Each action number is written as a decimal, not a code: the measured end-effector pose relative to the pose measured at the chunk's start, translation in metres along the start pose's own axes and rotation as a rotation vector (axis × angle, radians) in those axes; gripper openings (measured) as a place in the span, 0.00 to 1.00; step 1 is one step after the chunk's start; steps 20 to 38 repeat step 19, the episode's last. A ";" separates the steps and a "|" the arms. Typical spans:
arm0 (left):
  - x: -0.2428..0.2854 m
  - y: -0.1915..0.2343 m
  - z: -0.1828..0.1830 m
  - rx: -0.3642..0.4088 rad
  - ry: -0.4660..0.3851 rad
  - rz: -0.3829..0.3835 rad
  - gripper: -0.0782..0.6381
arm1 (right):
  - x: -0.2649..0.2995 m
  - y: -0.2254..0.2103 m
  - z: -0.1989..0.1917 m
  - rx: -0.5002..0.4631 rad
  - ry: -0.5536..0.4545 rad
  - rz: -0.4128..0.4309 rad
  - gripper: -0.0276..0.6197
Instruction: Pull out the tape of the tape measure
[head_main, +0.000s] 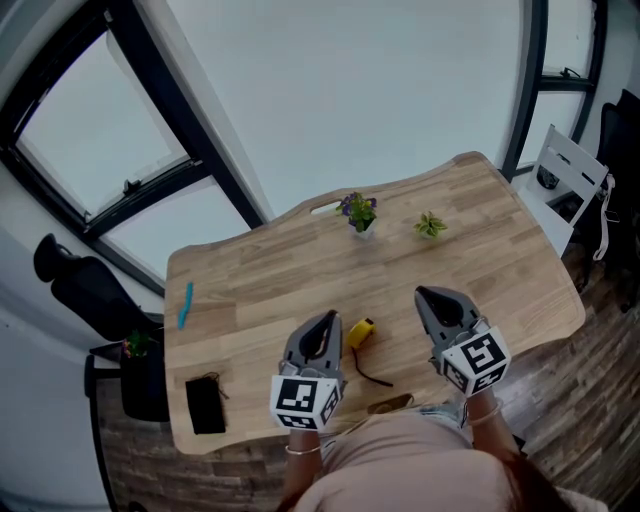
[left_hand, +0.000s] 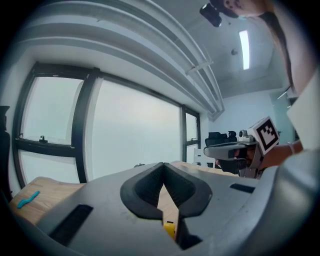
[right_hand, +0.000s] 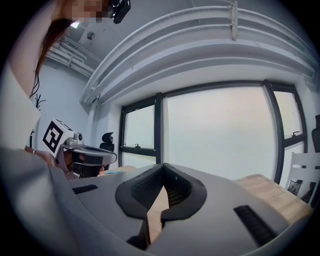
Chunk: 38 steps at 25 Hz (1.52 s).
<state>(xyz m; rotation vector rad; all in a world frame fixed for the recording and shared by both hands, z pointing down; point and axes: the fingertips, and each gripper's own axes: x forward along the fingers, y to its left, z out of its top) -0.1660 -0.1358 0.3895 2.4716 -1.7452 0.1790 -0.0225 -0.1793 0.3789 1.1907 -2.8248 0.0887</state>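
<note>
A yellow tape measure (head_main: 359, 333) lies on the wooden table (head_main: 500, 250) near its front edge, and a black strap (head_main: 372, 377) trails from it toward me. My left gripper (head_main: 327, 317) hovers just left of it, shut and empty. In the left gripper view the jaws (left_hand: 163, 165) meet at the tips, and a bit of the yellow tape measure (left_hand: 170, 229) shows in the gap below them. My right gripper (head_main: 426, 294) is held to the right of the tape measure, apart from it, also shut with nothing in it (right_hand: 163, 165).
Two small potted plants (head_main: 359, 212) (head_main: 430, 225) stand at the table's far side. A blue object (head_main: 185, 305) and a black pouch (head_main: 205, 403) lie at the left. A brown item (head_main: 390, 403) sits at the front edge. A white chair (head_main: 565, 175) stands at the right.
</note>
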 end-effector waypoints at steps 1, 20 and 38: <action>0.000 -0.001 0.000 0.000 -0.001 -0.004 0.11 | 0.000 0.000 0.000 0.002 0.000 -0.003 0.04; 0.002 -0.013 0.000 0.011 -0.030 -0.056 0.11 | -0.001 0.004 0.001 0.000 0.000 -0.012 0.04; 0.002 -0.013 0.000 0.011 -0.030 -0.056 0.11 | -0.001 0.004 0.001 0.000 0.000 -0.012 0.04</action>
